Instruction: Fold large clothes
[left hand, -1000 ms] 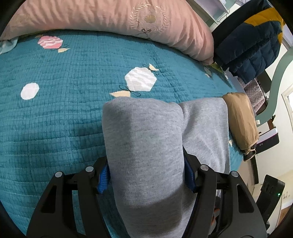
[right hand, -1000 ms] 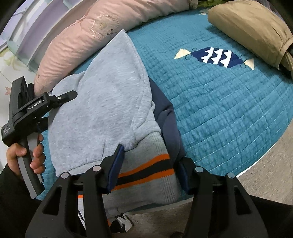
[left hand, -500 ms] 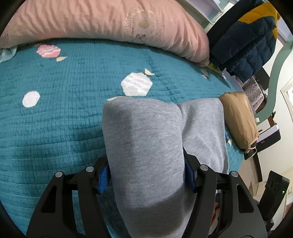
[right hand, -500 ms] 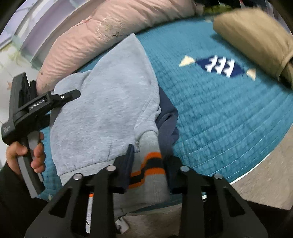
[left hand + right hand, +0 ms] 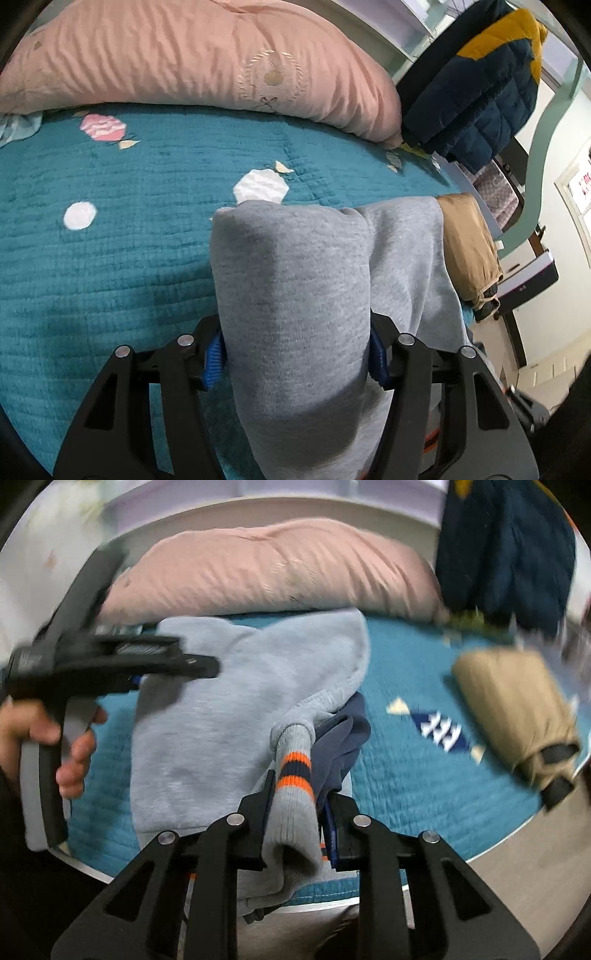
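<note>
A grey hoodie [image 5: 221, 716] with a navy lining lies on the teal quilted bed [image 5: 399, 775]. My right gripper [image 5: 299, 805] is shut on its ribbed cuff [image 5: 295, 771], grey with orange and navy stripes, and holds it up off the bed. My left gripper [image 5: 295, 350] is shut on a thick fold of the same hoodie [image 5: 295, 288], which drapes over the jaws and hides the fingertips. The left gripper also shows in the right wrist view [image 5: 110, 661], held by a hand at the hoodie's left side.
A long pink pillow [image 5: 192, 62] lies along the far side of the bed. A folded tan garment [image 5: 517, 709] sits at the bed's right edge. A navy and yellow puffer jacket [image 5: 476, 81] hangs beyond the pillow. The bed's near edge [image 5: 480, 853] meets the floor.
My right gripper closed on the striped cuff, lifted it and swung toward the pillow. My left gripper kept its hold on the hoodie fold and shifted slightly.
</note>
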The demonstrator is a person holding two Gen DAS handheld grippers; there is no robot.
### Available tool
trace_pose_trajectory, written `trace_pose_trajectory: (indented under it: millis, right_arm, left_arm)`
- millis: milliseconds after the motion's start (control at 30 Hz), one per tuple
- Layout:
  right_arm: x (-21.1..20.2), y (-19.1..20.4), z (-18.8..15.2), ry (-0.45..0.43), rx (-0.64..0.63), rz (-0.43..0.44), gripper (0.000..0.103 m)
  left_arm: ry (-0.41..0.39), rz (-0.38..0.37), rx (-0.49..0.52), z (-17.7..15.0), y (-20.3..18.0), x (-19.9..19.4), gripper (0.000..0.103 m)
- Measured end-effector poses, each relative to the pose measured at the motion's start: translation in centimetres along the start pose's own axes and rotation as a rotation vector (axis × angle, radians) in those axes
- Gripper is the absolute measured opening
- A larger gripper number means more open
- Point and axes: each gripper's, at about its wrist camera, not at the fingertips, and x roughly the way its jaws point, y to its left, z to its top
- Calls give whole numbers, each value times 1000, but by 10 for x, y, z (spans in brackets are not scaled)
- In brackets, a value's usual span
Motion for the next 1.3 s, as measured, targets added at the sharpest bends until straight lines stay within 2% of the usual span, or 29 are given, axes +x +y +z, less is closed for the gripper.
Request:
trace_pose_trajectory:
  millis: [133, 267, 433, 567, 633, 667, 733, 767, 933, 1100, 1133, 1200, 1233, 1267, 1300]
  right_arm:
    - [-2, 20, -9, -20, -69, -31, 21]
    - [14, 5, -8, 19, 0, -30, 22]
    - [47, -25, -27, 167, 148, -68, 28]
    - [50, -23, -30, 163, 141, -104, 32]
    - [52, -26, -31, 168, 167, -110, 38]
    - [52, -29, -34, 170, 183, -114, 48]
    - [51, -32, -36, 167, 200, -149, 55]
    - [53, -34, -37, 171, 211, -147, 55]
    - [62, -58, -46, 209, 399, -13, 56]
    - [78, -88, -69, 249, 708, 213, 58]
    - [78, -88, -69, 246, 703, 222, 56]
    - [77, -85, -66, 235, 668, 236, 46]
    - [78, -85, -64, 231, 657, 246, 34]
    - [77, -82, -61, 221, 641, 271, 26]
    - [74, -76, -57, 213, 606, 261, 26]
  left_arm:
    - [15, 34, 14, -3, -1, -2, 60]
    - [29, 64, 15, -4, -2, 3, 60]
    - [31, 82, 25, -3, -6, 11, 60]
    - [38, 88, 20, -3, -3, 15, 60]
    - [42, 89, 18, -3, -2, 15, 60]
    - [43, 90, 24, -3, -2, 16, 60]
    - [46, 95, 29, -3, -4, 17, 60]
    - [47, 97, 30, -2, -4, 17, 60]
    - [52, 105, 28, -2, -4, 20, 60]
    - [56, 112, 30, -2, -5, 22, 60]
    - [57, 112, 31, -2, -4, 23, 60]
    - [56, 112, 27, -2, -3, 23, 60]
    - [56, 111, 28, -2, -3, 23, 60]
    - [56, 114, 29, -2, -3, 23, 60]
    - [56, 117, 27, -2, -2, 23, 60]
